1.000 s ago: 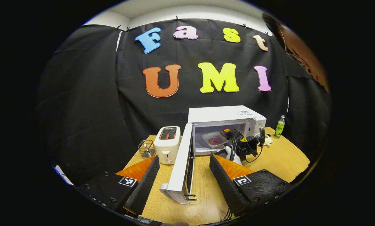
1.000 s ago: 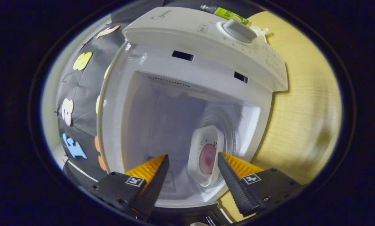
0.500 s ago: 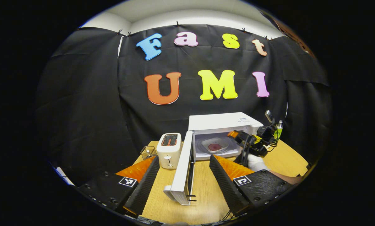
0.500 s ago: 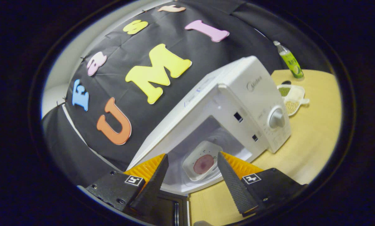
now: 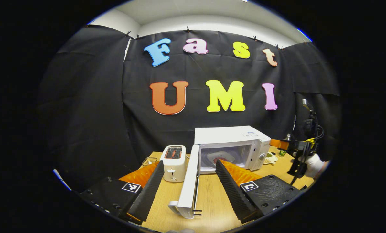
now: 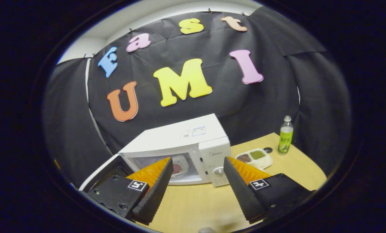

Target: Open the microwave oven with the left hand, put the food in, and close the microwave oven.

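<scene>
The white microwave [image 5: 231, 136] stands on the wooden table with its door [image 5: 189, 184] swung wide toward me. Inside it a white dish of reddish food [image 5: 219, 158] rests on the turntable. In the left gripper view my left gripper [image 5: 188, 186] is open, its fingers either side of the door's free edge without touching it. The right gripper [image 5: 296, 152], held by a gloved hand, hangs off to the right of the oven. In the right gripper view my right gripper [image 6: 196, 187] is open and empty, back from the microwave [image 6: 180, 139]; the dish [image 6: 179, 167] shows inside.
A white toaster [image 5: 173, 160] and a small wire basket [image 5: 149, 160] stand left of the oven. A divided snack tray [image 6: 254, 158] and a green bottle [image 6: 285, 135] sit right of it. Bare table [image 6: 193, 204] lies in front.
The right gripper has drawn out of the oven and away to the right, leaving the dish inside. The left gripper has backed off slightly; the door stays open.
</scene>
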`<state>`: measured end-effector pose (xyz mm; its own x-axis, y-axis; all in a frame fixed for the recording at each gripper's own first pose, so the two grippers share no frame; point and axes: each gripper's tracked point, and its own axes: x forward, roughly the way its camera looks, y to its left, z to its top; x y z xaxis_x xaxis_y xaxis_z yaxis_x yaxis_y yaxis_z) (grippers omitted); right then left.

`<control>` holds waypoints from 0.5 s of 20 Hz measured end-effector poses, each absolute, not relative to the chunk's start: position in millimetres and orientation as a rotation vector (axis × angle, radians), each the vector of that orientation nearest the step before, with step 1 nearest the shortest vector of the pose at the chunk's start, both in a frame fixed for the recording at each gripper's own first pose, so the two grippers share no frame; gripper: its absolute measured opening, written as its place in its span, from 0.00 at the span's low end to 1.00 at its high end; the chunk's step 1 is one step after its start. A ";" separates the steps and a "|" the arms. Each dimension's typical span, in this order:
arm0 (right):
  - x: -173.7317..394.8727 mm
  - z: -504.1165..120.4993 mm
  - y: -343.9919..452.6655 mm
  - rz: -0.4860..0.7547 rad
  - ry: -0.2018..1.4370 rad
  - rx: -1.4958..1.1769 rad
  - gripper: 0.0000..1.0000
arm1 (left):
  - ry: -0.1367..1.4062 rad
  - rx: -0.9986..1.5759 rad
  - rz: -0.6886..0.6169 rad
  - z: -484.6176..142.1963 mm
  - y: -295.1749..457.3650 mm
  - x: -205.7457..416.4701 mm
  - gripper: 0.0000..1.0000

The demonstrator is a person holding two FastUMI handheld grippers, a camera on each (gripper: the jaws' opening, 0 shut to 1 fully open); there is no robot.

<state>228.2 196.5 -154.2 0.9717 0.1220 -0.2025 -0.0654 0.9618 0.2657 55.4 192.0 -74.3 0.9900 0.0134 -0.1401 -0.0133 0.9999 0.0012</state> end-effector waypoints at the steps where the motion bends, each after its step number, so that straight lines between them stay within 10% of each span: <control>1: 218.4 -148.7 184.2 0.079 0.218 0.234 1.00 | 0.133 0.005 0.022 -74.4 197.6 57.0 0.96; 4: 193.5 -134.9 151.9 0.066 0.231 0.146 0.89 | 0.119 0.011 0.052 -80.5 213.4 65.5 0.95; 10: 153.8 -102.5 117.8 0.031 0.202 0.089 1.00 | 0.112 0.006 0.140 -99.7 252.5 68.2 0.95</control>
